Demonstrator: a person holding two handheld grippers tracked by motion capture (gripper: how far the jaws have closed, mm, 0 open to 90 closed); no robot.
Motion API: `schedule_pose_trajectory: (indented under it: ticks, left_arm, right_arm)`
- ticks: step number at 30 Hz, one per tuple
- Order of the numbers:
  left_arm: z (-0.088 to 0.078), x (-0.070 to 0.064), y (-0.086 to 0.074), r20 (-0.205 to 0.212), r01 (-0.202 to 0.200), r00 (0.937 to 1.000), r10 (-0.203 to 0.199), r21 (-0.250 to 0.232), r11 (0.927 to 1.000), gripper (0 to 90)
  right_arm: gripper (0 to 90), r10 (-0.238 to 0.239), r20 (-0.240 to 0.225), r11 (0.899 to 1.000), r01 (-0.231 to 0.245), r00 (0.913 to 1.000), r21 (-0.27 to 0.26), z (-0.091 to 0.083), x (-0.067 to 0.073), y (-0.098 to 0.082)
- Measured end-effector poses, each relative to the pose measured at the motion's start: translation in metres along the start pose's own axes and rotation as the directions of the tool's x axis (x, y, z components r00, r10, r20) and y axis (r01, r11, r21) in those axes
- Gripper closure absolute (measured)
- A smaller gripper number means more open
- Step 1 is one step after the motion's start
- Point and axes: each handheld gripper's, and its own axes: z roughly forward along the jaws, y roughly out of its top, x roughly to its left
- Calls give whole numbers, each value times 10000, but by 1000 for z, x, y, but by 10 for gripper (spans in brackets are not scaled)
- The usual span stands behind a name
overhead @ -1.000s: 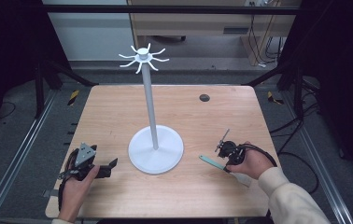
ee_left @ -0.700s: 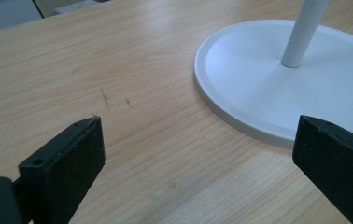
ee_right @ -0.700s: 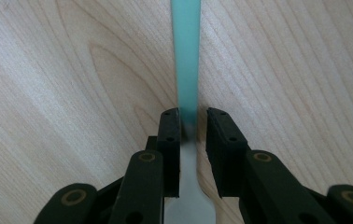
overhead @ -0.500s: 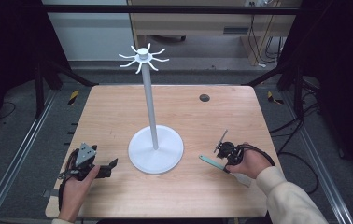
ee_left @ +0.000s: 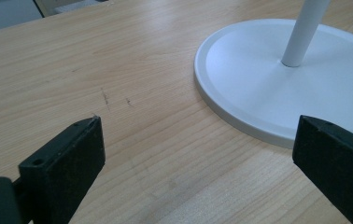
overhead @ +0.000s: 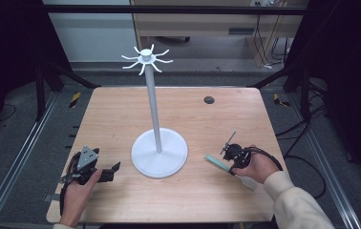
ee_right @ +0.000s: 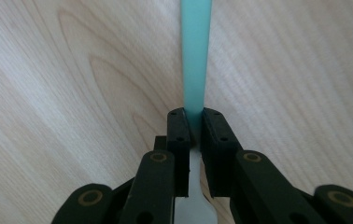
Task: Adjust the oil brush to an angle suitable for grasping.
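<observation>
A white stand [overhead: 152,102] rises from a round base [overhead: 159,152] in the middle of the wooden table, with several curved hooks [overhead: 146,58] at its top. My left gripper [overhead: 111,171] rests low at the front left of the base, open and holding nothing. In the left gripper view its jaws [ee_left: 198,140] stand wide apart, with the base [ee_left: 268,88] just ahead to the right. My right gripper [overhead: 230,166] sits to the right of the base, shut on a flat teal strip [overhead: 217,162]. The strip [ee_right: 195,56] runs straight out from the closed right gripper [ee_right: 194,123] over the wood.
A small dark round grommet [overhead: 209,99] lies in the table's far right part. The table [overhead: 121,109] has rounded corners, with metal rails and dark frame posts on both sides. Cables lie on the floor at the right.
</observation>
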Motion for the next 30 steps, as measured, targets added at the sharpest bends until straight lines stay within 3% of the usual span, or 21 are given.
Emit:
schedule_pose_trajectory:
  ticks: [4, 6, 12, 16, 18, 23, 27, 30]
  left_arm:
    - [-1, 0, -1, -29, 7, 10000, -7, -5, 10000, 20]
    - [-2, 0, -1, -54, 36, 10000, -36, -35, 10000, 20]
    - [-4, 2, 0, -110, 126, 9999, -127, -91, 9999, 20]
    - [-5, 0, 0, -105, 101, 9999, -102, -86, 9999, 20]
    - [-6, -2, 0, -131, 38, 9999, -39, -77, 10000, 20]
    - [-11, -5, 1, -197, -21, 9998, 18, -152, 9999, 19]
    - [-15, -7, 0, -330, -56, 9994, 52, -127, 9999, 20]
    - [-17, -7, -2, -499, -167, 9986, 165, -33, 9999, 19]
  right_arm:
    - [823, 250, -51, 9976, -253, 9997, -645, -16, -3, 3]
    - [823, 305, 140, 9942, -288, 9994, -1037, -28, -3, 7]
    - [824, 652, 314, 9635, -548, 9974, -2621, -66, -10, 21]
    - [824, 738, 279, 9266, -582, 9969, -3716, -87, -12, 28]
    - [824, 831, 313, 9001, -616, 9960, -4312, -95, -12, 31]
    - [824, 1121, 303, 8469, -796, 9932, -5258, -104, -14, 35]
    - [824, 1379, 81, 7863, -1046, 9904, -6089, -113, -17, 41]
    - [824, 1407, 96, 7488, -1001, 9900, -6552, -119, -16, 51]
